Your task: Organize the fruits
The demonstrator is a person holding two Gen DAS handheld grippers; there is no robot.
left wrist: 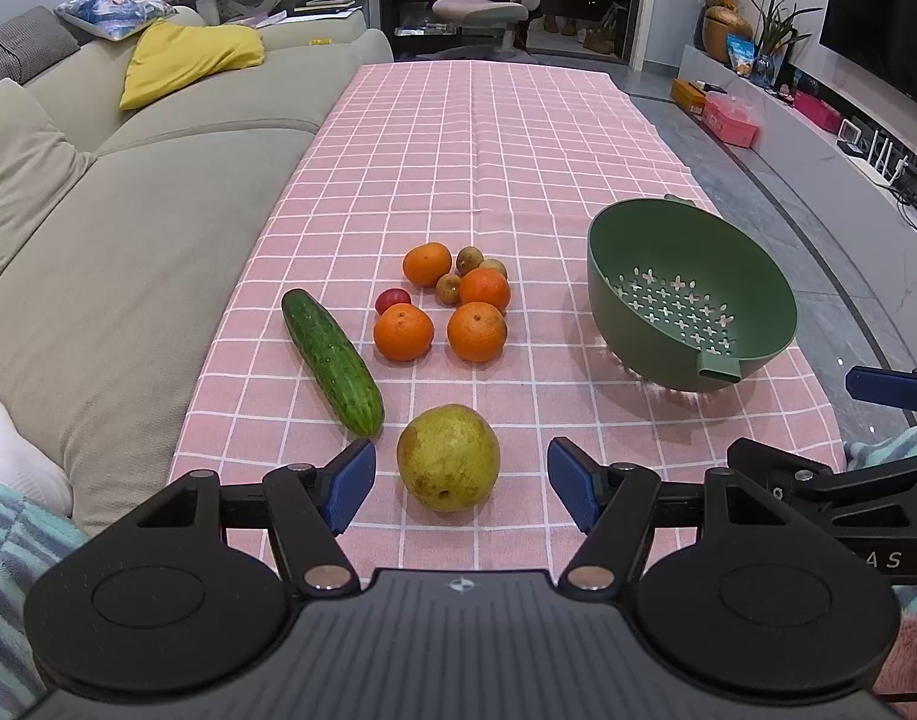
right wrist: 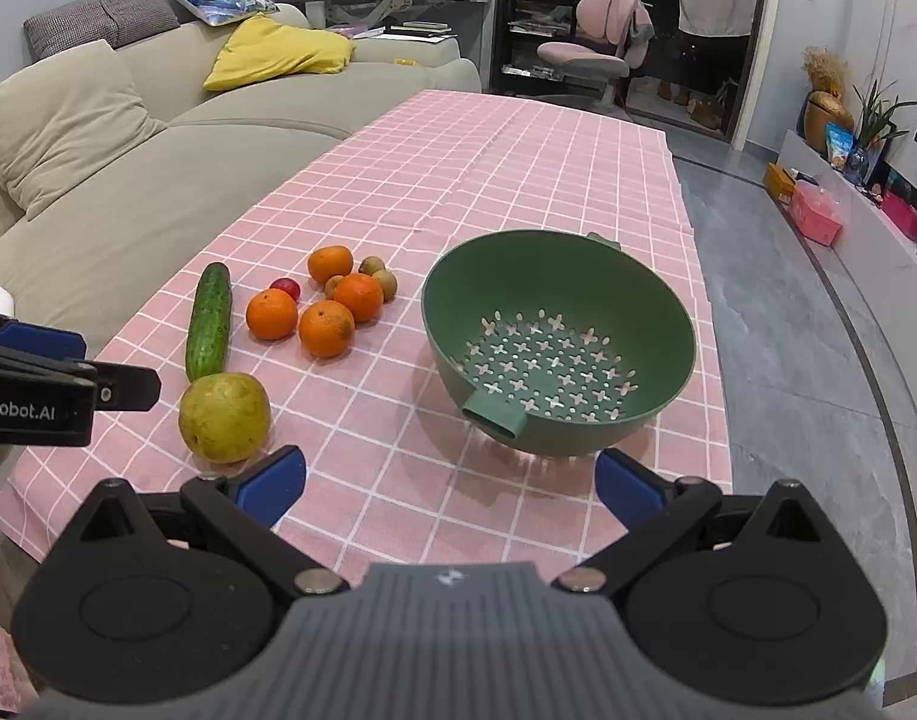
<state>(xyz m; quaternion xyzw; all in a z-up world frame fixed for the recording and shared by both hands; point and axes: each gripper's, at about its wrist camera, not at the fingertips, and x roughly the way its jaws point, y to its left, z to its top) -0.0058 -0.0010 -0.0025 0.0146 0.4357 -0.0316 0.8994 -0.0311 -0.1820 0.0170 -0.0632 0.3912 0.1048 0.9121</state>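
A speckled, rounded pear [left wrist: 448, 457] is being framed between the wide-spread blue pads of the left gripper [left wrist: 461, 492] on checked cloth [left wrist: 518, 138]; the right gripper [right wrist: 449, 483] is being held wide before the perforated green colander [right wrist: 668, 324].

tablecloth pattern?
Pink with a white grid; the tablecloth shows best in the left wrist view.

Left gripper [left wrist: 461, 483]: jaws spread wide, blue pads [left wrist: 350, 483] angled outward, nothing between them touching either pad. Held low, pointing forward, roughly level. Right gripper [right wrist: 449, 480]: jaws likewise wide apart, nothing gripped, pitched slightly down. Side by side, left one's finger [right wrist: 38, 339] visible at right camera's left edge. Hands themselves out of view; probably behind the bodies.
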